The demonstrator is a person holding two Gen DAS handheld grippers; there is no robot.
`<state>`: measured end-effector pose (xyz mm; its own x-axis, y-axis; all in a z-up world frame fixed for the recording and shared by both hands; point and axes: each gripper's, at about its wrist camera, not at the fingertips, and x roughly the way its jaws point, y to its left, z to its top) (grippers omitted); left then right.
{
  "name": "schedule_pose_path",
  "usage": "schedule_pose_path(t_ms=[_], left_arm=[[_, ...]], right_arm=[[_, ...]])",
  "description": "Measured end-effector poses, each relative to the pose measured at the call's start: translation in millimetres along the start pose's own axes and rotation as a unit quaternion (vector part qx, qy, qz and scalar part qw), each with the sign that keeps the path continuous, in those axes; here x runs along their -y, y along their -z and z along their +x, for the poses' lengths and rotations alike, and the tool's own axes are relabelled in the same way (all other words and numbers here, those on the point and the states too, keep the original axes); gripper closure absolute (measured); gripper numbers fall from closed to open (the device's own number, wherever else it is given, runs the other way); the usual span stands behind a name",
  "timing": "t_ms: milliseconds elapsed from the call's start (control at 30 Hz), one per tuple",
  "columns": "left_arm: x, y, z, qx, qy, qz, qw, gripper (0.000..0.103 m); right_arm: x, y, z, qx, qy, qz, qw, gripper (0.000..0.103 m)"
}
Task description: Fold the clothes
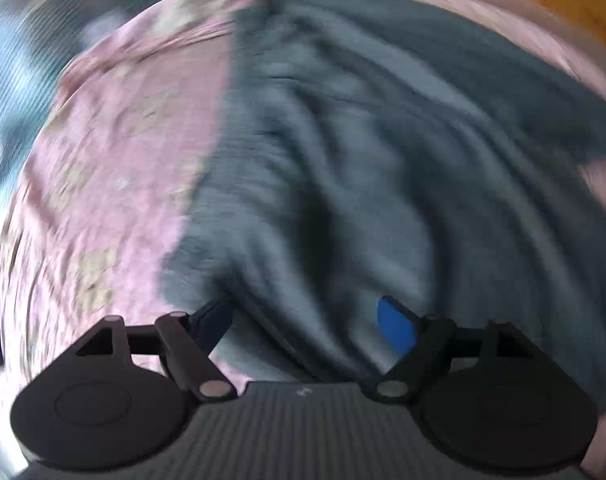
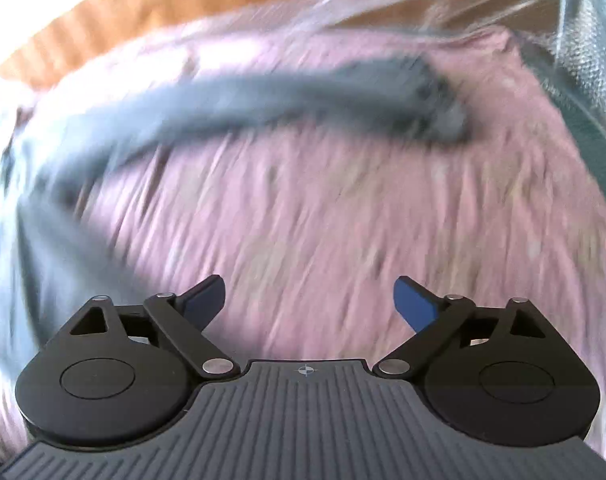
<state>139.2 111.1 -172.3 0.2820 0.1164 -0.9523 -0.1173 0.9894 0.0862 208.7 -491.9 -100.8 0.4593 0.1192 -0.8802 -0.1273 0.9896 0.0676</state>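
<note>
While both grippers hang with jaws apart and empty, the soft, limp grey garment (image 1: 383, 140) on the pink cloth (image 2: 343, 220) looks best pinched at its edges.

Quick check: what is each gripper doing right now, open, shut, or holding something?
Left gripper: open over the grey garment, gripping nothing.
Right gripper: open above the pink cloth, empty.

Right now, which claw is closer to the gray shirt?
Left. The left gripper hangs right over the gray shirt, open. The right gripper is over the pink sheet, with the shirt's sleeve farther ahead.
</note>
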Motion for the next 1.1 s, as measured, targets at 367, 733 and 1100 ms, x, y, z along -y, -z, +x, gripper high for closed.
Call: schedule_pose_path(t_ms=[367,733,1100], left_arm=[[107.7,116.4,-60.8,0.049,0.076,0.176,0.9803,0.016],[161.1,182.3,-101.2,0.052,0.106,0.227,0.9668,0.012],[145.9,199.6,-87.0,-0.015,0.036,0.053,0.9978,0.011]], right_arm=[[-20.6,142.6,-88.8,-0.017,0.023,0.123,0.992,0.007],[18.9,170.0,-115.5,0.012,0.050,0.113,0.992,0.004],[156.2,137.8,-51.5,0.080,0.095,0.178,0.976,0.004]])
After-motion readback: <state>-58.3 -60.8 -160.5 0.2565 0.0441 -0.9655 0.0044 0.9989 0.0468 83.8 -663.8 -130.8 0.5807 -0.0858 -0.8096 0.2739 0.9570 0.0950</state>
